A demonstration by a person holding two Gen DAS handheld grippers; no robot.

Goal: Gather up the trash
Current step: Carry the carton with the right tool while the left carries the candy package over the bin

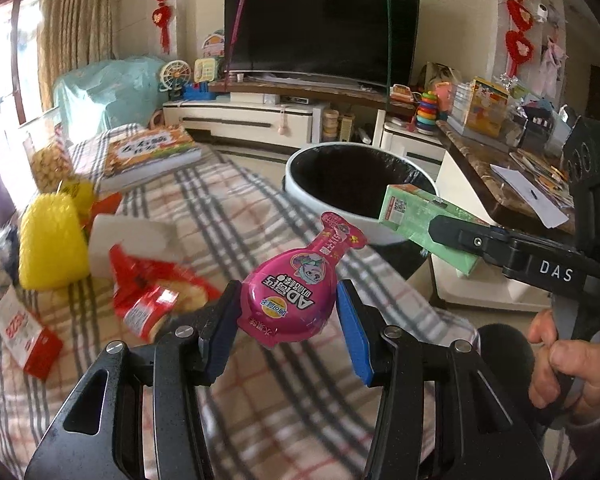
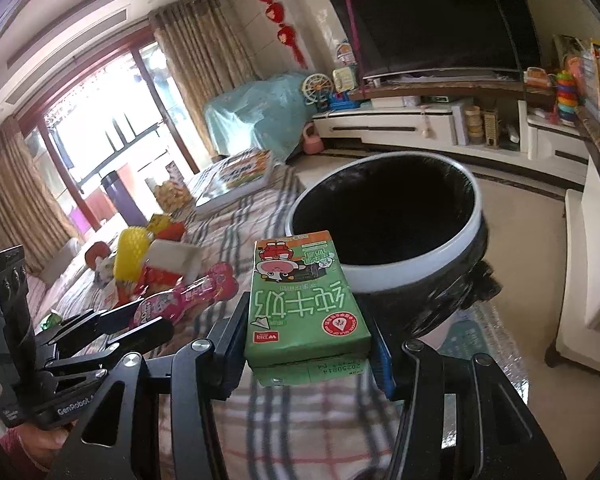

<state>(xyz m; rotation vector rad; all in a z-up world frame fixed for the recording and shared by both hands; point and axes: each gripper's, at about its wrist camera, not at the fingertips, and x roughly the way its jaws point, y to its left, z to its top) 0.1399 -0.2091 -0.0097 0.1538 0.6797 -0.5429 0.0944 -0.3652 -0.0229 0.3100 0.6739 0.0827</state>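
My left gripper (image 1: 288,312) is shut on a flat pink bottle-shaped drink pack (image 1: 296,284) and holds it above the plaid tablecloth (image 1: 228,208). My right gripper (image 2: 306,336) is shut on a green milk carton (image 2: 300,300); in the left wrist view the carton (image 1: 416,216) hangs at the near rim of the white trash bin with a black liner (image 1: 356,184). The bin (image 2: 384,216) stands just past the table edge. The left gripper with the pink pack (image 2: 188,296) shows at the left of the right wrist view.
On the table lie a red snack wrapper (image 1: 152,292), a yellow foam net (image 1: 52,240), a white box (image 1: 132,240), a small red-and-white box (image 1: 24,332) and a book (image 1: 148,156). A marble-topped side table (image 1: 500,184) stands to the right, a TV cabinet (image 1: 260,116) behind.
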